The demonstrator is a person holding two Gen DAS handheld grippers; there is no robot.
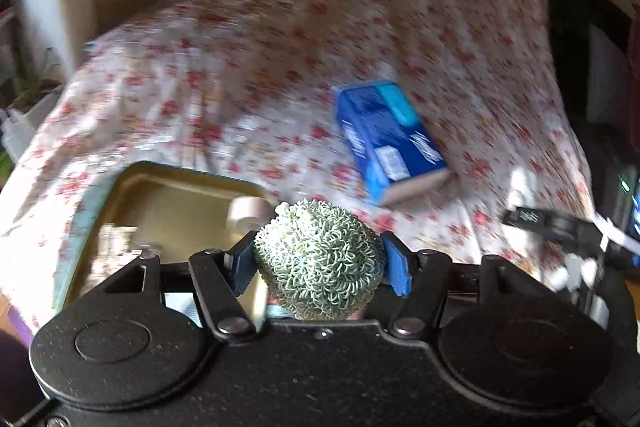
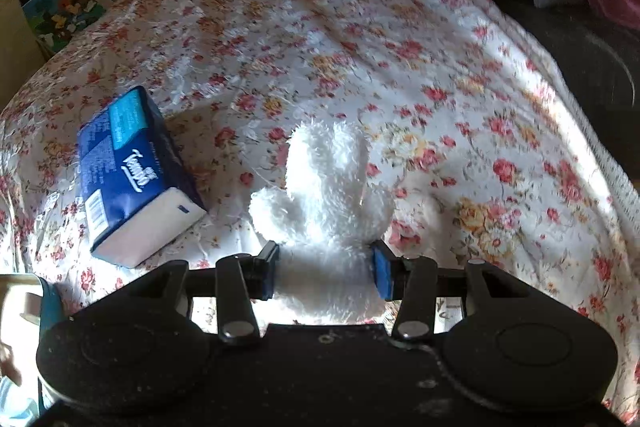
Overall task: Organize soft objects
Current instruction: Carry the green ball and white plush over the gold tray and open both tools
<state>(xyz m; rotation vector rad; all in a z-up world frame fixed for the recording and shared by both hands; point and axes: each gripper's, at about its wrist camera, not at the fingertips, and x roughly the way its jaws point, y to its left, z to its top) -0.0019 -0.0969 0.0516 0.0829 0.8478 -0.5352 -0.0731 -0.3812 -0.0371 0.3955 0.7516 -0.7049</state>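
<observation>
Carrying step, by the look of it. Left gripper (image 1: 320,263) pinching a scrubber ball (image 1: 318,261) just above the tin tray (image 1: 176,173); right gripper (image 2: 325,269) clamped on a white plush toy (image 2: 326,203) over the bedsheet (image 2: 460,107). Tissue pack (image 2: 134,175) lying loose. Next: probably lower, release into tray.

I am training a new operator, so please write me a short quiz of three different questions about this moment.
1. True or false: the left gripper holds the blue tissue pack.
2. What does the right gripper grip? A) white plush toy B) metal tin C) tissue pack
3. Fill in: the gold metal tin rests on the ____ bedsheet.

Key: 1 false, it holds a curly scrubber ball; 2 A; 3 floral.
</observation>
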